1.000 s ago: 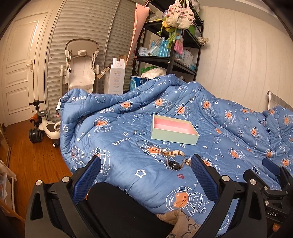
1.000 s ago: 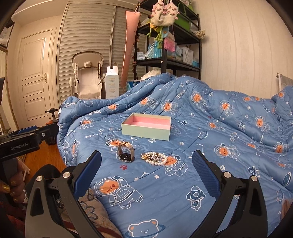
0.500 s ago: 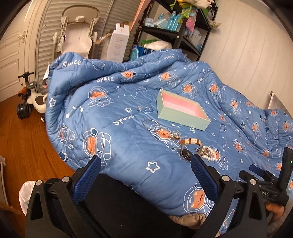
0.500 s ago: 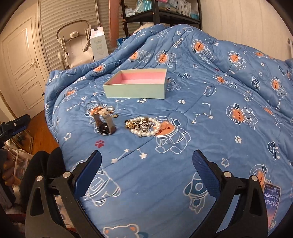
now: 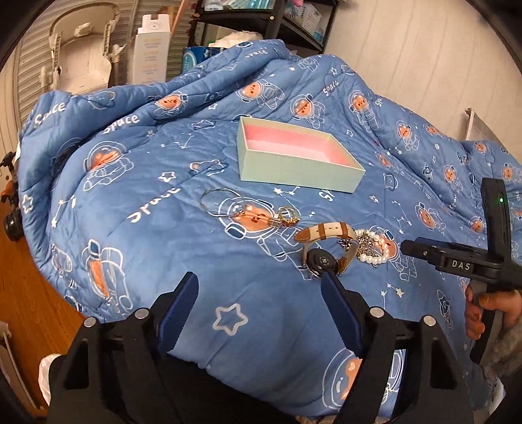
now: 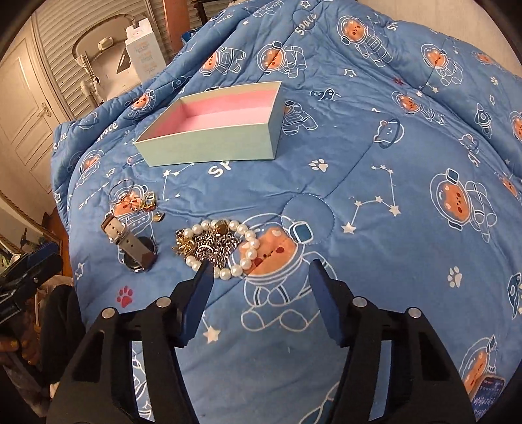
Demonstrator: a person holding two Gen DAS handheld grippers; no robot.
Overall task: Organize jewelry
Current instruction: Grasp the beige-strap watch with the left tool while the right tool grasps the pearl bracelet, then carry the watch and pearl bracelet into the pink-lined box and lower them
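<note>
An open mint box with a pink lining (image 5: 295,156) (image 6: 215,127) lies on the blue space-print quilt. In front of it lie a wristwatch with a tan strap (image 5: 324,246) (image 6: 133,241), a pearl bracelet tangled with chains (image 5: 372,249) (image 6: 218,248), and a thin hoop with gold charms (image 5: 248,208) (image 6: 137,199). My left gripper (image 5: 259,285) is open and empty, its right finger just short of the watch. My right gripper (image 6: 259,272) is open and empty, its left finger beside the pearls.
The quilt (image 6: 391,163) covers the bed and hangs over its left edge above a wooden floor (image 5: 29,293). A white box (image 5: 151,52), a white chair (image 5: 81,55) and a black shelf (image 5: 267,19) stand behind. The right gripper's body (image 5: 469,261) shows at right.
Both grippers have moved in and tilted down toward the jewelry, which now looms larger just beyond the fingertips. Both stay open. The jewelry and box have not moved.
</note>
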